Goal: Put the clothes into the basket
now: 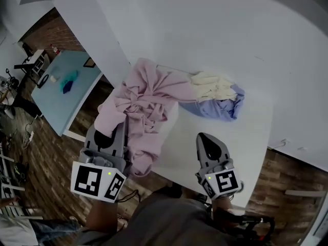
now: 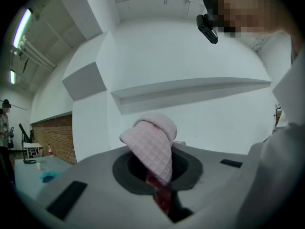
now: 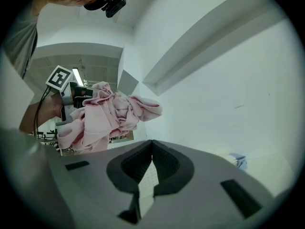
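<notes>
A pink garment [image 1: 146,104] hangs bunched in the air over the left edge of the white table [image 1: 230,45]. My left gripper [image 1: 117,128] is shut on a fold of it, and the waffle-textured pink cloth [image 2: 152,147] sticks up out of the left gripper [image 2: 159,178]. A cream cloth [image 1: 212,86] and a lavender-blue cloth [image 1: 220,108] lie together on the table. My right gripper [image 1: 203,137] hovers over the table's near edge, shut and holding nothing. From the right gripper [image 3: 151,144] I see the pink garment [image 3: 107,113] at upper left and the blue cloth [image 3: 238,160] at right. No basket is in view.
A light blue table [image 1: 66,94] with small items stands to the left, across a brick-patterned floor [image 1: 46,152]. A person [image 2: 5,123] stands far off at the left. White walls rise behind the white table.
</notes>
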Demonstrator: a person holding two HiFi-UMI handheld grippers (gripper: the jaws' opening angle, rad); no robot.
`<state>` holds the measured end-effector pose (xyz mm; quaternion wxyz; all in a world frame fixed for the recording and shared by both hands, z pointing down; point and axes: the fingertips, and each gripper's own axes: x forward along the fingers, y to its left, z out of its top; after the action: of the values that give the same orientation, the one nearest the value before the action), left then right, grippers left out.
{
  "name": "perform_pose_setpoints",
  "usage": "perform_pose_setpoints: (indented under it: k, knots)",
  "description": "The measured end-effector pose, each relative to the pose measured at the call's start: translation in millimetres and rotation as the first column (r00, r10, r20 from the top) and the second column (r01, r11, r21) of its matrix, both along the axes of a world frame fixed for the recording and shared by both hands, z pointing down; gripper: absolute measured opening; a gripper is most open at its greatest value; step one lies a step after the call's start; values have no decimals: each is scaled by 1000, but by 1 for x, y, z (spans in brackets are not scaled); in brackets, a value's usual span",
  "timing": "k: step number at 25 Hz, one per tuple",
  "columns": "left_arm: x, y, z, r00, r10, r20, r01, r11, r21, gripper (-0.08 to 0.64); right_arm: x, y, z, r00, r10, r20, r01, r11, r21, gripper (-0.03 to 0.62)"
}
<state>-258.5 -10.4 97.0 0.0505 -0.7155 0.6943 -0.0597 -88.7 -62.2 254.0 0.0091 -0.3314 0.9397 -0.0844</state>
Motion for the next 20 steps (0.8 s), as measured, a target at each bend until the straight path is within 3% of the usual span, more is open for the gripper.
perform_pose_setpoints:
  k: [6, 9, 10, 13, 15, 20]
  knots:
    - [-40, -20, 33, 999, -17, -40, 15, 999, -52, 28, -17, -11, 27, 998, 22, -66, -26, 998, -53, 8]
    - [-54, -28, 64, 997, -55, -48, 48, 991, -124, 39, -22, -14, 37, 994, 28, -104, -36, 997, -75, 8]
    - [-57, -31, 78, 996, -69, -55, 59, 984, -168, 60, -24, -14, 40, 993, 26, -117, -36, 996, -85, 8]
    - [-64, -36, 117, 988, -86, -125, 47, 958, -284, 220, -34, -13, 49, 990, 6, -141, -20, 995, -98, 8]
    - [-71, -35, 124, 985, -99, -139, 57, 958, -281, 256, -39, -12, 55, 988, -7, -154, -9, 995, -102, 8]
    - [-79, -28, 102, 987, -118, -110, 97, 979, -180, 258, -44, -1, 66, 982, -48, -183, 24, 991, -131, 8]
